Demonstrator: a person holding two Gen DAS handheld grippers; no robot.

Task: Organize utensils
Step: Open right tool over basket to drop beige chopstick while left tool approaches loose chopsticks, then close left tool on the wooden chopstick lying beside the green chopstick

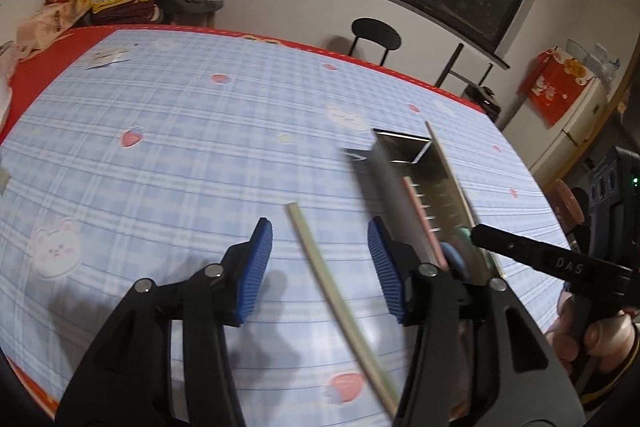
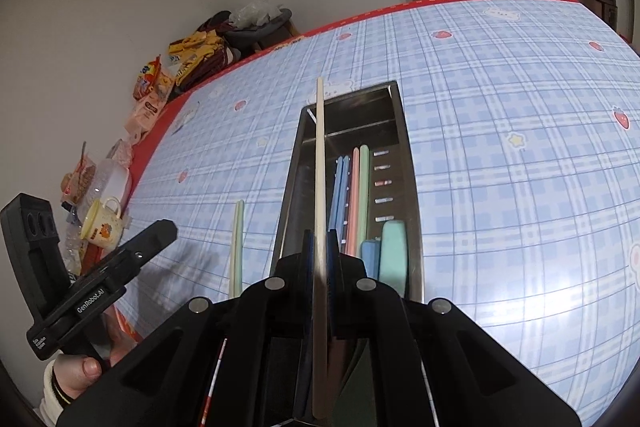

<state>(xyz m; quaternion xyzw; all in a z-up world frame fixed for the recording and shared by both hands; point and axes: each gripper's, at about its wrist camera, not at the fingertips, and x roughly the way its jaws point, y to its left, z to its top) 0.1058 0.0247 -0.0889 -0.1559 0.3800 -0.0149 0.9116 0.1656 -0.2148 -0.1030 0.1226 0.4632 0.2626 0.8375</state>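
The right tongs [image 2: 319, 251] pinch a long cream chopstick [image 2: 319, 163] above the shiny metal tray [image 2: 404, 131]. The left tongs [image 1: 320, 267] (wide apart) hover over a pale green chopstick [image 1: 340, 291] on the checked blue counter [image 1: 160, 147].

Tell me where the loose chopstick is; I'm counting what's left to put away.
In the left wrist view, the pale chopstick lies on the checked tablecloth between the left gripper's open fingers, just left of the metal tray.

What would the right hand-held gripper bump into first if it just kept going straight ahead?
Probably the metal utensil tray. The right hand-held gripper, shut on a cream chopstick, points along the tray's length, so the chopstick tip likely meets the far wall first, though depth is unclear.
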